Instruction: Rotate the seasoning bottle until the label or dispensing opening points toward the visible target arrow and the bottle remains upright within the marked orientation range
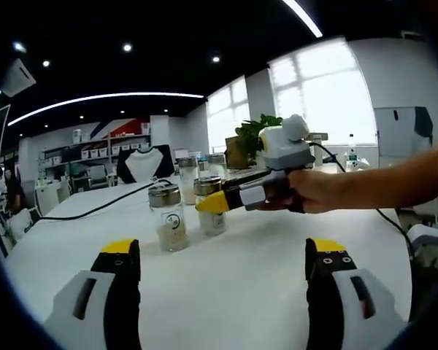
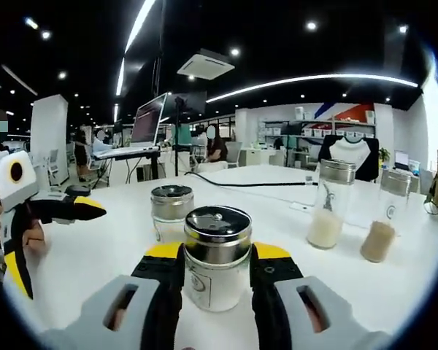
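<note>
The seasoning bottle (image 2: 217,266), clear glass with a shiny metal lid and white powder inside, stands upright on the white table (image 2: 117,248). My right gripper (image 2: 217,255) is shut on it, one yellow-tipped jaw against each side. In the left gripper view the same bottle (image 1: 213,220) sits mid-table, with the right gripper (image 1: 210,204) reaching in from the right, held by a hand (image 1: 317,193). My left gripper (image 1: 224,251) stands open near the table's front, well short of the bottles, holding nothing. It also appears as the left gripper (image 2: 52,240) at the left edge.
A second short bottle (image 1: 168,219) (image 2: 171,211) stands close beside the held one. Two taller bottles (image 2: 331,204) (image 2: 385,219) stand at the right. A black cable (image 1: 95,210) runs across the table. A potted plant (image 1: 252,138), chairs and shelves lie beyond.
</note>
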`<state>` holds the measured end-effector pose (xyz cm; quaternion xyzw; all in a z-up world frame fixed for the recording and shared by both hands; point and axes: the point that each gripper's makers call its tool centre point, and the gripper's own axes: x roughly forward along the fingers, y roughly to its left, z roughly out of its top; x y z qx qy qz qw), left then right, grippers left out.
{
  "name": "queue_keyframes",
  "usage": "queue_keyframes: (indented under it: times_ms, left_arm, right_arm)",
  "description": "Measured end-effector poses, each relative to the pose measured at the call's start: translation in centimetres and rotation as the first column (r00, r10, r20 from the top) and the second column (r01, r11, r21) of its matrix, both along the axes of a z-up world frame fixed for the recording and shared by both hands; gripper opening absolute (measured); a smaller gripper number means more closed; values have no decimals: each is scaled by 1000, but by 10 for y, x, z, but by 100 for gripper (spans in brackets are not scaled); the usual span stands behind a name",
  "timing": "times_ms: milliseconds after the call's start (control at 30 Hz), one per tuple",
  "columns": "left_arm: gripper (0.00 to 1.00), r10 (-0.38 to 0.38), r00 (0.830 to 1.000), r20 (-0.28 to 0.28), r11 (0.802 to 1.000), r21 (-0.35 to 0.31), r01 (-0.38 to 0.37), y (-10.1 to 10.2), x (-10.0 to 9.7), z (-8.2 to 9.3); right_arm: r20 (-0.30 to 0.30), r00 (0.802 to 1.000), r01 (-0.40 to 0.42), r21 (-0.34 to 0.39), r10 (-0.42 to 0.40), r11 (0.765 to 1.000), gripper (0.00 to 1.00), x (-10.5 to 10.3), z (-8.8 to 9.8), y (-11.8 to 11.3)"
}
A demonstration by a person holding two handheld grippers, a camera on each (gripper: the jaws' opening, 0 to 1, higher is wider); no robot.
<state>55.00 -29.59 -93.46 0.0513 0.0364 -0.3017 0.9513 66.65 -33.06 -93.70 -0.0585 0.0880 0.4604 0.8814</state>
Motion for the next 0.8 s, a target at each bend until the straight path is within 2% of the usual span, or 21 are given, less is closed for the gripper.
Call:
queue_keyframes:
  times_ms: [167, 233, 300, 533, 633, 733, 800]
  left_arm:
    - [98, 5, 1000, 1, 1000, 4, -5, 0, -1, -1]
    - [98, 13, 1000, 16, 1000, 5, -13, 1, -2, 1]
    - [99, 9, 1000, 8, 1000, -5, -9, 0, -2, 1]
    - [99, 12, 1000, 0, 1000, 0, -12, 0, 0, -3]
    - [100, 18, 1000, -1, 1000, -8, -18, 0, 0, -2]
    - [100, 14, 1000, -9, 1000, -18, -14, -1, 0, -2]
    - [100, 15, 1000, -5, 1000, -19, -15, -1, 0, 0]
  right_arm:
    - [4, 1000, -18, -13, 18, 1000, 34, -1, 0, 1]
    - [13, 999, -31, -21, 32, 999, 40, -2, 2, 1]
    - [20, 1000, -22, -4, 22, 1000, 46, -2, 10, -1]
    - [45, 999, 14, 75, -18, 997, 45, -8, 47, -10]
    - [76, 994, 70, 119, -80, 990, 47, 4, 69, -20]
    - [74, 985, 149, 89, -156, 985, 54, 25, 69, -33]
    - [73, 975, 203, 74, -208, 976, 53, 38, 68, -42]
